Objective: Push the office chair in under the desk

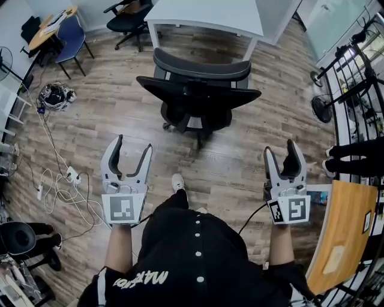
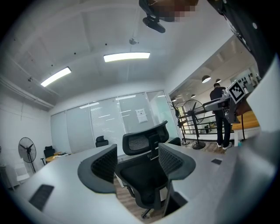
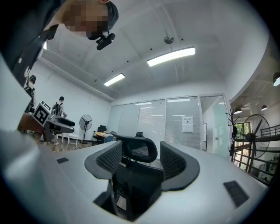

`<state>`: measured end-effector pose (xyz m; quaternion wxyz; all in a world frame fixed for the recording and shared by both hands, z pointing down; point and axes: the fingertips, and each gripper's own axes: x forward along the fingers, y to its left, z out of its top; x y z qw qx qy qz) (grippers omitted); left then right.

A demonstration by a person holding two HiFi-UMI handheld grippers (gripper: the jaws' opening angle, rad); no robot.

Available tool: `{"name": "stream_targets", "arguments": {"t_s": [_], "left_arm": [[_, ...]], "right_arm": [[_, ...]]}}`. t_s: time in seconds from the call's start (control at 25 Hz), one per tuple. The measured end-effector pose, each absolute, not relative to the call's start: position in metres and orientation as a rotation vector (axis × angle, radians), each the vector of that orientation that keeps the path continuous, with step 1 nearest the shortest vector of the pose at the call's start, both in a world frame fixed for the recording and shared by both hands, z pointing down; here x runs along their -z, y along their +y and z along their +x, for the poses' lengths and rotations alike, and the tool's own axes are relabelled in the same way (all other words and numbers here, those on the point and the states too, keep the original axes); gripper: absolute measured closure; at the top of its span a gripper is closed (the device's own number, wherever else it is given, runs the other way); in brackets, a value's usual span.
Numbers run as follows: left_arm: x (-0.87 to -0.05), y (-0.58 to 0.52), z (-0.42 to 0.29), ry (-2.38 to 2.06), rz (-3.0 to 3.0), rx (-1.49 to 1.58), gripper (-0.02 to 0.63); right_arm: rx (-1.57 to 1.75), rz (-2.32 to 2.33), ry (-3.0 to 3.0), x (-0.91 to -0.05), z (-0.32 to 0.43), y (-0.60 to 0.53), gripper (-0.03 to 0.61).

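A black mesh office chair (image 1: 198, 96) stands on the wood floor in front of a white desk (image 1: 207, 17) at the top of the head view, its backrest toward me. My left gripper (image 1: 128, 157) is open and empty, short of the chair at lower left. My right gripper (image 1: 284, 160) is also open and empty, short of the chair at lower right. The left gripper view frames the chair (image 2: 146, 168) between its open jaws. In the right gripper view the chair (image 3: 133, 175) is likewise seen ahead between the jaws. Neither gripper touches the chair.
A second black chair (image 1: 127, 19) sits left of the desk. A blue chair (image 1: 71, 37) and a small wooden table (image 1: 51, 27) are at far left. Cables and a power strip (image 1: 60, 183) trail on the floor at left. A fan (image 1: 323, 109), black railings (image 1: 357, 84) and a wooden board (image 1: 339, 231) stand at right.
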<state>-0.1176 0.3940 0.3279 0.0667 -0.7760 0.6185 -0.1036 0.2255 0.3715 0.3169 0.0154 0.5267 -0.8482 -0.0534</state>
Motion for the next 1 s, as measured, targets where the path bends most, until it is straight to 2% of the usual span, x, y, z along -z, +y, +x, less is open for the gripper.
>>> {"name": "stream_targets", "arguments": {"t_s": [1.0], "left_arm": [[-0.344,0.289,-0.120,1.767,-2.449,0.337,0.304]], "right_arm": [[0.267,1.513,-2.556,-0.319,0.187,0.282,0.304]]}}
